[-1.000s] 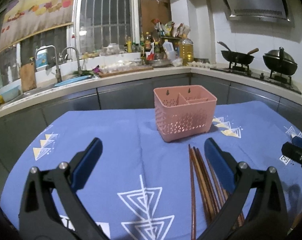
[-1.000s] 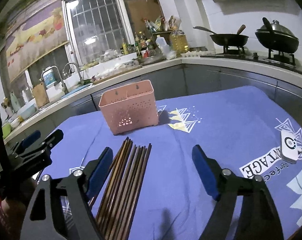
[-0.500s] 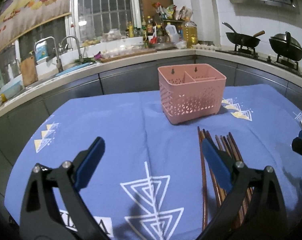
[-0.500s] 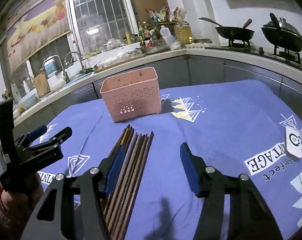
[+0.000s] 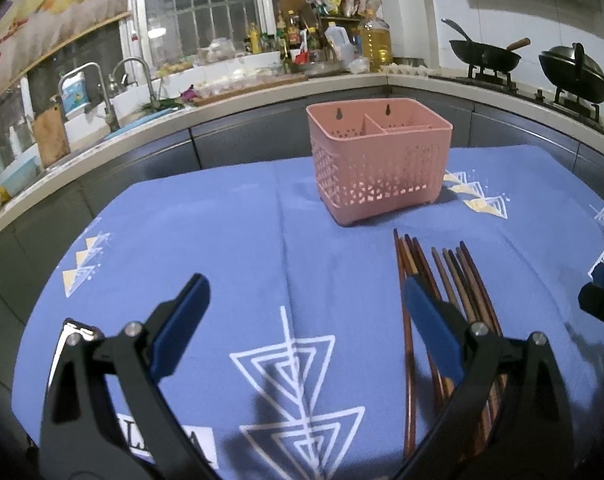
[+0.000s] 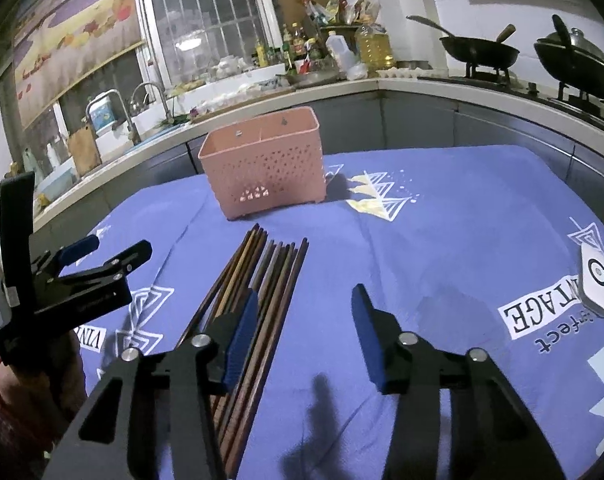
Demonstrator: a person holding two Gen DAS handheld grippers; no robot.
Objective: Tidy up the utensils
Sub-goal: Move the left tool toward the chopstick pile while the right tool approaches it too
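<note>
A pink perforated utensil basket (image 5: 377, 160) with inner dividers stands upright on the blue tablecloth; it also shows in the right wrist view (image 6: 264, 164). Several brown chopsticks (image 5: 449, 280) lie side by side in front of it, also in the right wrist view (image 6: 262, 280). My left gripper (image 5: 302, 300) is open and empty, above the cloth just left of the chopsticks. My right gripper (image 6: 303, 308) is open and empty, its left finger over the chopsticks. The left gripper shows in the right wrist view (image 6: 102, 256), and the right gripper's tip shows at the left wrist view's right edge (image 5: 601, 296).
The blue tablecloth (image 6: 441, 240) covers the table. A small white device (image 6: 595, 276) lies at its right side. A counter behind holds a sink with taps (image 5: 102, 92), bottles (image 5: 321, 40) and two woks on a stove (image 5: 529, 60).
Both grippers have moved forward and lower toward the table. The right gripper's jaws have narrowed a little and its left finger now sits over the chopsticks. Basket and chopsticks have not moved.
</note>
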